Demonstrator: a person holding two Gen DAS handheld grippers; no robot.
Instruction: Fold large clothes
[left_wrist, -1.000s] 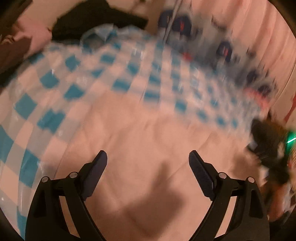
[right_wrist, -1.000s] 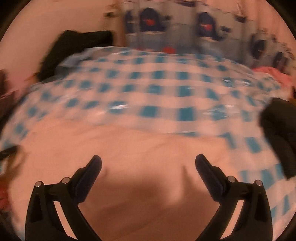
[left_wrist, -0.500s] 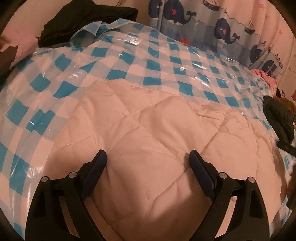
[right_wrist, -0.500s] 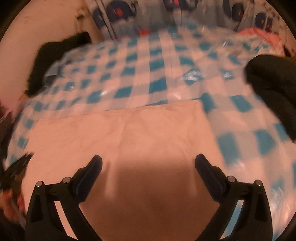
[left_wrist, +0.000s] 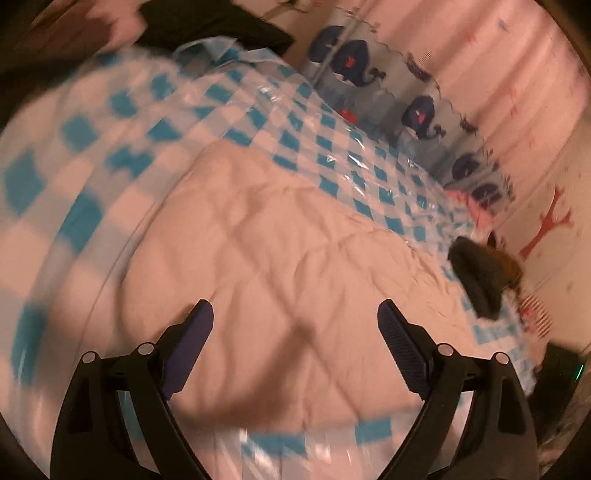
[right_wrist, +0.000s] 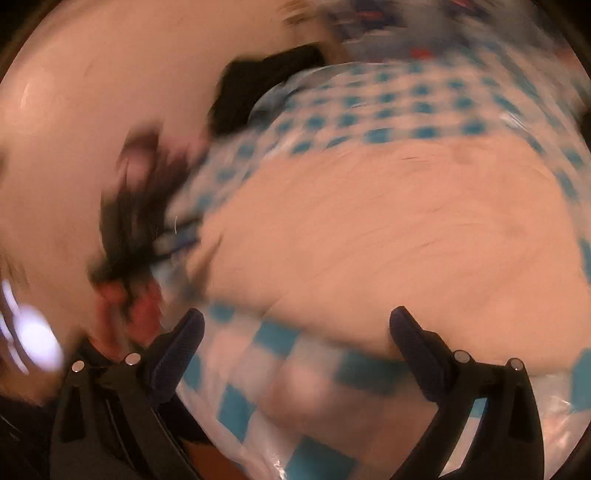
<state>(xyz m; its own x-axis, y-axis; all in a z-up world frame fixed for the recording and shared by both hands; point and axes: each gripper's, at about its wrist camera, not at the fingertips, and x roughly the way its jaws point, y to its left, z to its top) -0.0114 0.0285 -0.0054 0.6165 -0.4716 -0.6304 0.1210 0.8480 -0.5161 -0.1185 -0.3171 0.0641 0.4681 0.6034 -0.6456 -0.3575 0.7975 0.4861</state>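
Left camera: my left gripper (left_wrist: 295, 332) hangs with jaws wide apart and empty over the pale quilted jacket (left_wrist: 280, 251), which lies flat on the checked cover (left_wrist: 122, 162).

Right camera, blurred: my right gripper (right_wrist: 295, 332) is likewise spread, near the jacket's (right_wrist: 388, 229) front edge. Pinching the slippery cover along with it could drag everything.

The left gripper (left_wrist: 295, 325) hangs over the near part of the cream quilted garment (left_wrist: 280, 258), its jaws spread wide with nothing between them. The right gripper (right_wrist: 295, 332) (its view is heavily smeared) sits at the garment's near edge, jaws equally wide apart and empty, one finger (right_wrist: 413, 339) overlapping the garment's border.
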